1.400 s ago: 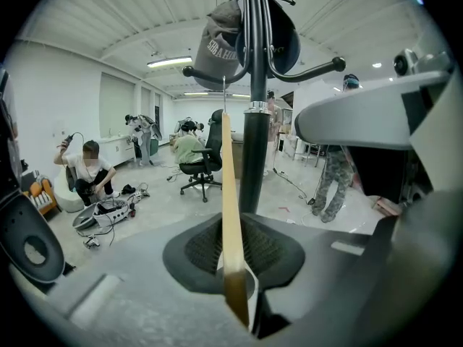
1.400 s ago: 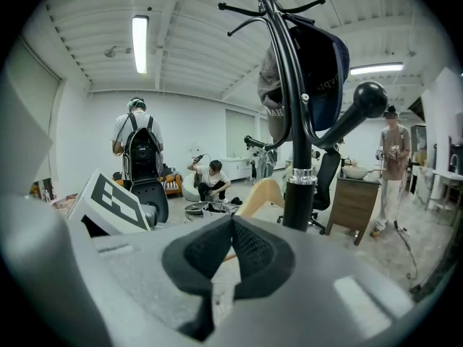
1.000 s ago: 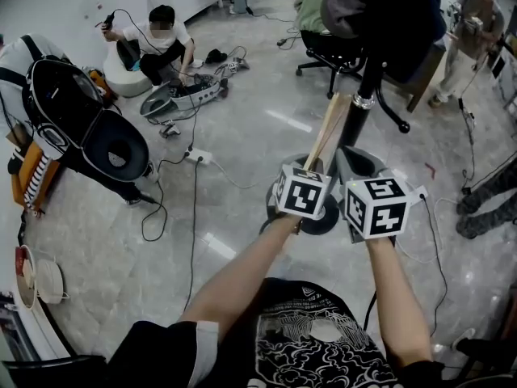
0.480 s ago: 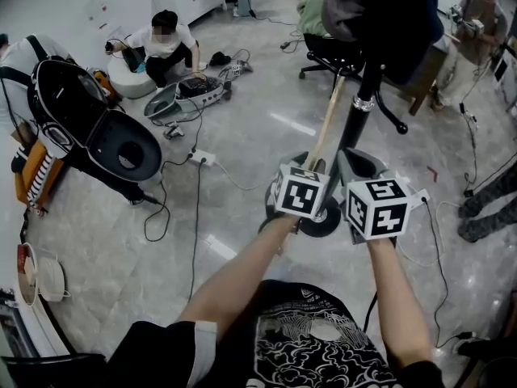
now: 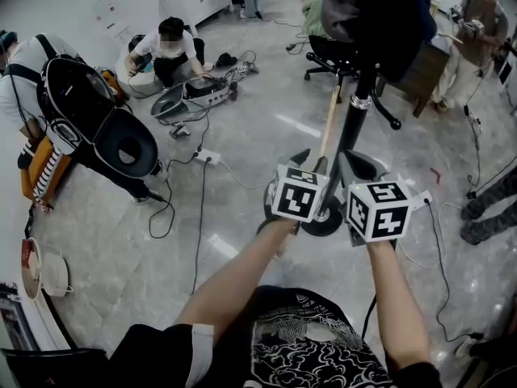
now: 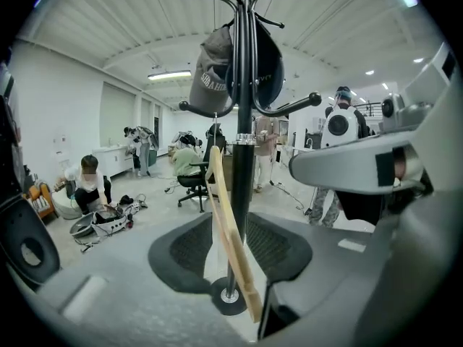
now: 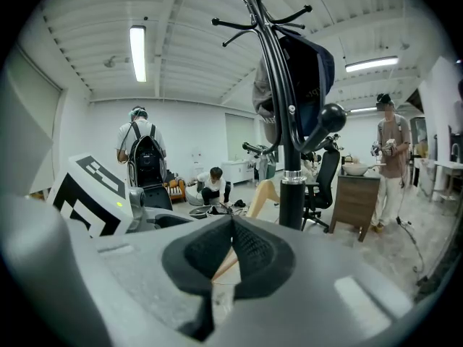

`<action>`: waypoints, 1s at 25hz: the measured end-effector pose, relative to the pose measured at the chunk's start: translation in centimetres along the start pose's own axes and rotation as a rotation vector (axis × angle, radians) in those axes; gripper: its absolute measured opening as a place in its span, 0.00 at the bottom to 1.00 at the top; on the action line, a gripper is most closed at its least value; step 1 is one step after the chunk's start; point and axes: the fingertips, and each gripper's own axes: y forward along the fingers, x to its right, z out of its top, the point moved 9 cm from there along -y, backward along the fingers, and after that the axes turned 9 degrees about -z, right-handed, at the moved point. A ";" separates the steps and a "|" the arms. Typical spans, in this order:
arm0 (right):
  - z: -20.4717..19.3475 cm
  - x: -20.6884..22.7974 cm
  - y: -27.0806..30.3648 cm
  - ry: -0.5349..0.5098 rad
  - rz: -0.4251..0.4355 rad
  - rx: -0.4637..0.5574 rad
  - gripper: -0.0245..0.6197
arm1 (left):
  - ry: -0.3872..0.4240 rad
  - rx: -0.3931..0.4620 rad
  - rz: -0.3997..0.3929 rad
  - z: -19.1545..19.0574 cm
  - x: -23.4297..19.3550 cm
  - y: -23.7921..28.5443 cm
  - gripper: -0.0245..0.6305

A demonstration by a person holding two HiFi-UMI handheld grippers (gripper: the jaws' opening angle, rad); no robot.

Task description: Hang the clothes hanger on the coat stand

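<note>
Since one second ago the hanger point(image 5: 329, 128) has turned. Then it showed a broader wooden face and leaned more to the right; now it shows only a thin edge and stands steeper, closer to the pole point(image 5: 349, 140) of the stand. Both marker cubes are almost at the same place as before.

At this moment the left gripper point(image 6: 235, 230) has its jaws closed on the lower end of the hanger, and the wood rises from between the dark pads. In the head view the hanger goes up just left of the pole, and its top comes near the silver ring point(image 5: 361, 102). It is on no hook point(image 6: 289, 107) yet. I cannot tell if it touches the pole.

The right gripper point(image 7: 231, 226) is just beside the left one, on the other side of the pole. Its jaws are almost together, with only a narrow slit, and they grip nothing. Some wood of the hanger shows through this slit, further away.

The round base point(image 5: 327, 217) stands on the grey floor point(image 5: 242, 136). A grey cap point(image 6: 217, 71) and a dark cap point(image 7: 307, 71) hang high on the stand.

Behind, one person point(image 5: 170, 51) sits on the floor, and another with a backpack point(image 5: 73, 103) stands at the left.
</note>
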 end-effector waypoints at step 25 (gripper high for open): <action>2.7 -4.7 -5.6 0.032 -0.111 0.060 0.04 | 0.075 0.171 -0.204 5.5 2.3 -9.3 0.10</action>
